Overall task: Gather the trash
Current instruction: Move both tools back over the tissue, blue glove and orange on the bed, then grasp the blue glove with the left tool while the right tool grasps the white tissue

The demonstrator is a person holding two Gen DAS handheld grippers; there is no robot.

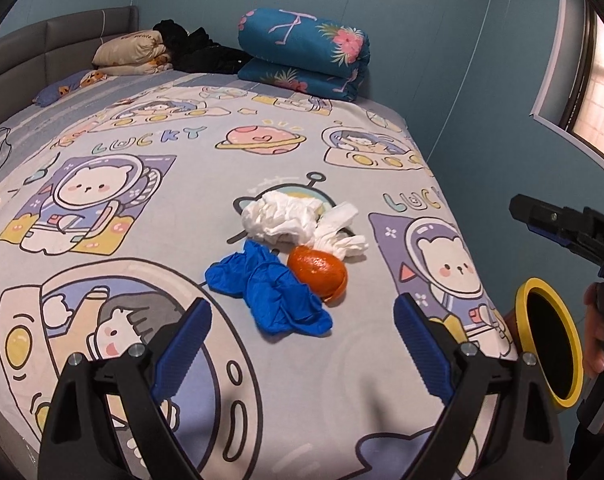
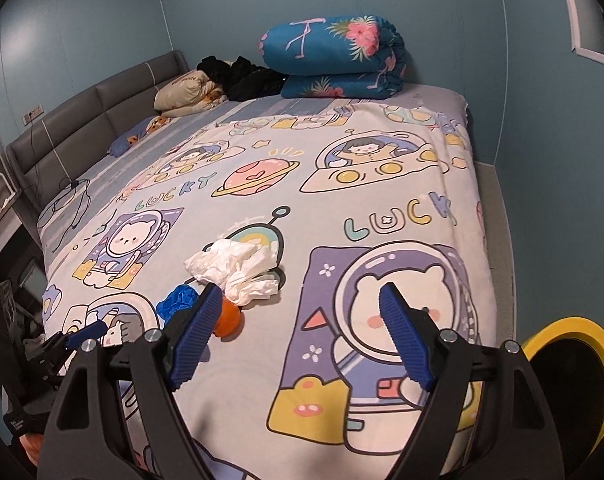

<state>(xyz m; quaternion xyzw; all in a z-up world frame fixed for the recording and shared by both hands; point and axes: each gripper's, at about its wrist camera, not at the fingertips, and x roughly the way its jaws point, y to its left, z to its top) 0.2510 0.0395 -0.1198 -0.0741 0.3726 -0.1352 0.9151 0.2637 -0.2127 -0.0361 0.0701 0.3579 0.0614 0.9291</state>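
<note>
Orange peel (image 2: 228, 320) partly hidden behind a blue pad, yellow-rimmed bin (image 2: 570, 376) cut off at frame edge

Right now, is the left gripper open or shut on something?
Open. The left gripper has its blue pads wide apart with only bedsheet between them; the blue glove lies ahead, untouched.

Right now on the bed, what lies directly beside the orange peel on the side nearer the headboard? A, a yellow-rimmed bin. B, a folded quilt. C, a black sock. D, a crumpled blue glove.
D: the crumpled blue glove touches the orange peel on that side, with white tissues just behind them.
</note>
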